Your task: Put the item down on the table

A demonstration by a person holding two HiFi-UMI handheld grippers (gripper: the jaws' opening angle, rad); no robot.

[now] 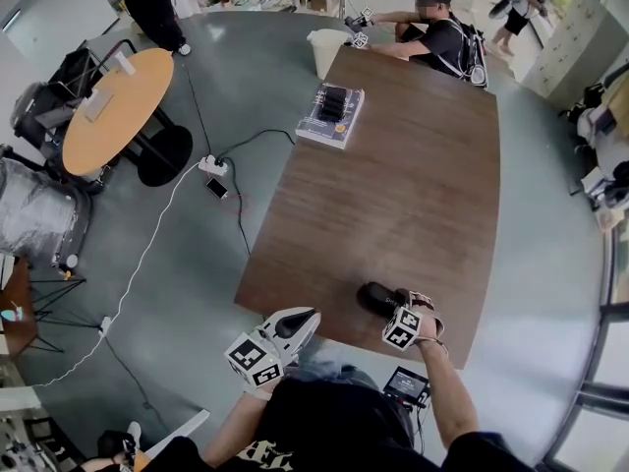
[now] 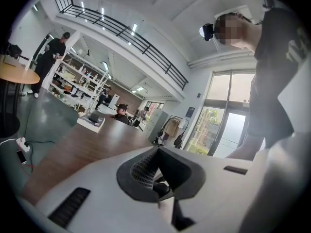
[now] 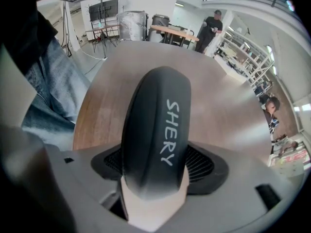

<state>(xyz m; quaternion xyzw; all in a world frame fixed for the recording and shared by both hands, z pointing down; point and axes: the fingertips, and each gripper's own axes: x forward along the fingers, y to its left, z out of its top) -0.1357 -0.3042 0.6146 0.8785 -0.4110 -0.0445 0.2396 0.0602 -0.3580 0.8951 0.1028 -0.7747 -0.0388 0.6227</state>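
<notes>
A black oblong item with white lettering points away from the right gripper view's camera, over the brown wooden table. My right gripper is shut on its near end. From the head view, the item is low over the near edge of the table, with my right gripper just behind it; I cannot tell whether it touches the wood. My left gripper hangs off the table's near left corner, jaws together with nothing between them. The left gripper view has that gripper aimed along the tabletop.
A flat box with a black object on it lies at the table's far left. A person sits at the far end beside a white bin. A round orange table, a power strip and cables are at the left.
</notes>
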